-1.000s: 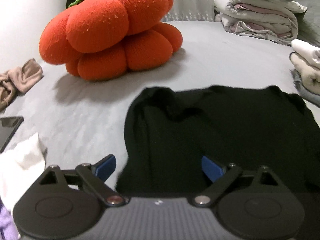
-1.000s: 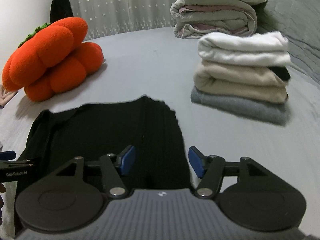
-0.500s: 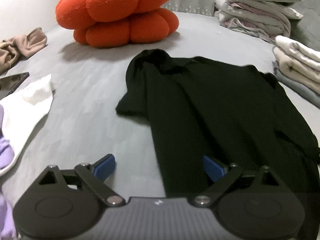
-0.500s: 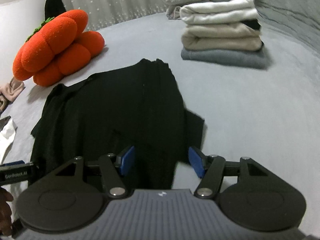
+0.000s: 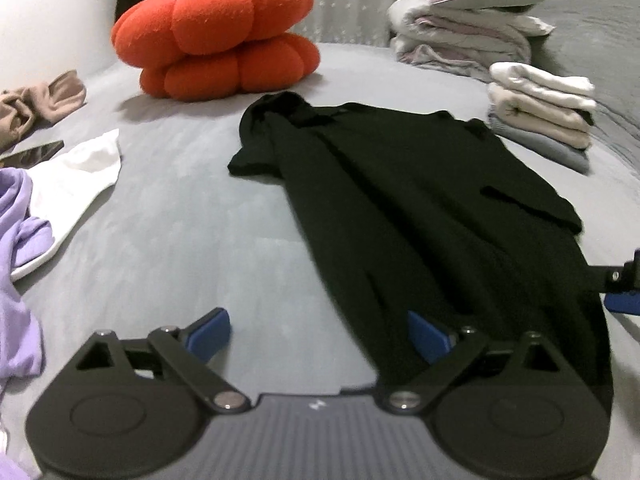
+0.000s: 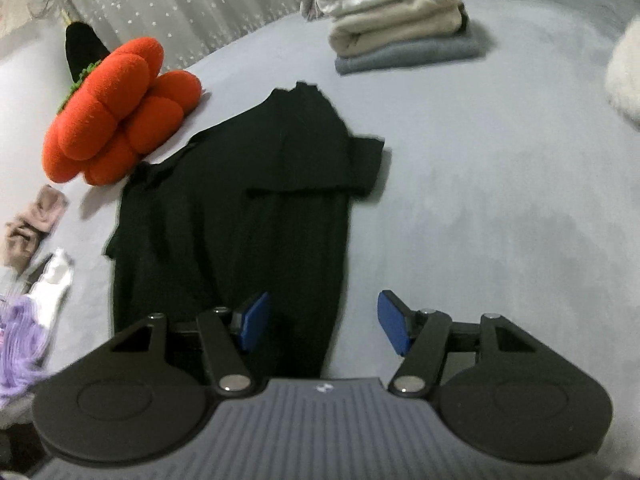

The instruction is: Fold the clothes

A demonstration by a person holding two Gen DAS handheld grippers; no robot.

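Observation:
A black T-shirt (image 5: 420, 208) lies spread flat on the grey bed, collar toward the far side; it also shows in the right wrist view (image 6: 240, 216). My left gripper (image 5: 318, 340) is open and empty above the shirt's near left hem edge. My right gripper (image 6: 320, 320) is open and empty above the near right hem edge. The right gripper's blue fingertip (image 5: 624, 304) shows at the right edge of the left wrist view.
An orange pumpkin cushion (image 5: 216, 36) sits at the far left. A stack of folded clothes (image 5: 540, 108) stands at the far right, with folded bedding (image 5: 468, 28) behind it. White (image 5: 76, 176), purple (image 5: 16, 240) and tan (image 5: 36, 104) garments lie at the left.
Both grippers have pulled back toward the near side and risen; the shirt, bunched close before, now lies stretched out flat. Both stay open.

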